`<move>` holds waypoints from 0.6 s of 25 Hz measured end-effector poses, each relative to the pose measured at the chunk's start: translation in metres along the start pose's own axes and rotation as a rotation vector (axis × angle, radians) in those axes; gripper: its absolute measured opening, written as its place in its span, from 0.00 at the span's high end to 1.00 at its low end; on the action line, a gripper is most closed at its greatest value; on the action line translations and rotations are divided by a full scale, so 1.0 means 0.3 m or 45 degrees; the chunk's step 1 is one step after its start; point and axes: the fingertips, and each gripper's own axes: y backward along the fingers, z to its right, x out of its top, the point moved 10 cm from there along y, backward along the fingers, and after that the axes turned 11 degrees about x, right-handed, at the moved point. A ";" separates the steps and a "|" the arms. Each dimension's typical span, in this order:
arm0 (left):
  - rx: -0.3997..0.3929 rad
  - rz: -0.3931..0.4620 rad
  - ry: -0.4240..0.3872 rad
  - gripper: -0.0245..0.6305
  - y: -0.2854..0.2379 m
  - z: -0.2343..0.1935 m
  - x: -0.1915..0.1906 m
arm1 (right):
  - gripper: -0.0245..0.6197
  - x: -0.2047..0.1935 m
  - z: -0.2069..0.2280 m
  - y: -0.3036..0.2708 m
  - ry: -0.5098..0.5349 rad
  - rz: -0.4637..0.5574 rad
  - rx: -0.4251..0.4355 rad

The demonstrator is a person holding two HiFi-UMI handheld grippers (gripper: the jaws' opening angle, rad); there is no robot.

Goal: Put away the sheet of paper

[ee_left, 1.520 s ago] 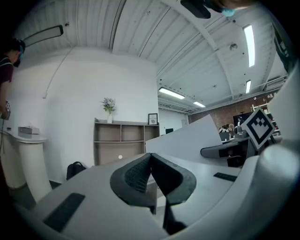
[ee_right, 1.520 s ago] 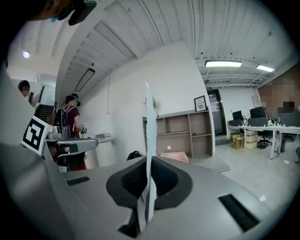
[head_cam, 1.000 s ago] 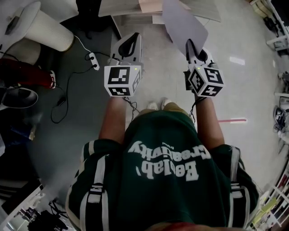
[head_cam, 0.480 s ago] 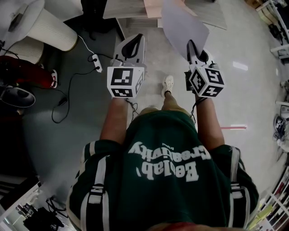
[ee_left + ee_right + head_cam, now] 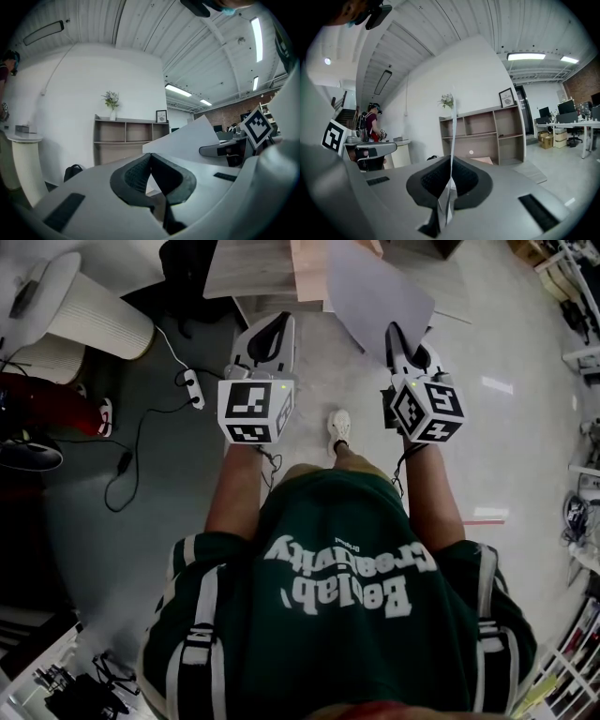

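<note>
Evidently the sheet of paper (image 5: 377, 285) is bound for the open wooden shelf unit (image 5: 487, 136). The right gripper (image 5: 451, 164) points toward that unit with its jaws clamped flat on the sheet's near edge. The paper juts out ahead of the jaws and stands nearly upright, so the right gripper view sees it edge-on as a thin pale line rising in front of the shelf unit. Gripping one edge like this probably leaves the free end leading, ready to slide into a compartment. The left gripper (image 5: 150, 157) also faces the shelf unit, to the left of the sheet and apart from it. Its jaws are pressed together with nothing between them, so it looks like a spare hand for now. A vase of flowers (image 5: 111, 101) and a small picture frame (image 5: 161, 116) stand on top of the shelf unit, which suggests the paper belongs in one of the compartments below. Which compartment is meant cannot be told. In the head view the sheet's far corner is cut off by the upper border. The pale slab (image 5: 246, 261) there may be the shelf unit's top, though the angle is too steep to be sure. The small things inside its right compartments are too tiny to name.
</note>
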 end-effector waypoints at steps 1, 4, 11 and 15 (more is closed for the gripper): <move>0.004 0.001 0.000 0.93 -0.035 0.003 0.006 | 0.91 0.012 0.030 -0.024 0.002 0.001 0.006; 0.021 0.006 -0.001 0.93 -0.146 0.011 0.026 | 0.91 0.054 0.126 -0.103 0.007 0.006 0.027; 0.090 0.000 0.010 0.93 -0.415 0.013 0.068 | 0.91 0.141 0.356 -0.314 0.043 -0.011 0.091; 0.142 -0.013 0.016 0.93 -0.562 -0.009 0.068 | 0.91 0.164 0.474 -0.450 0.127 -0.043 0.109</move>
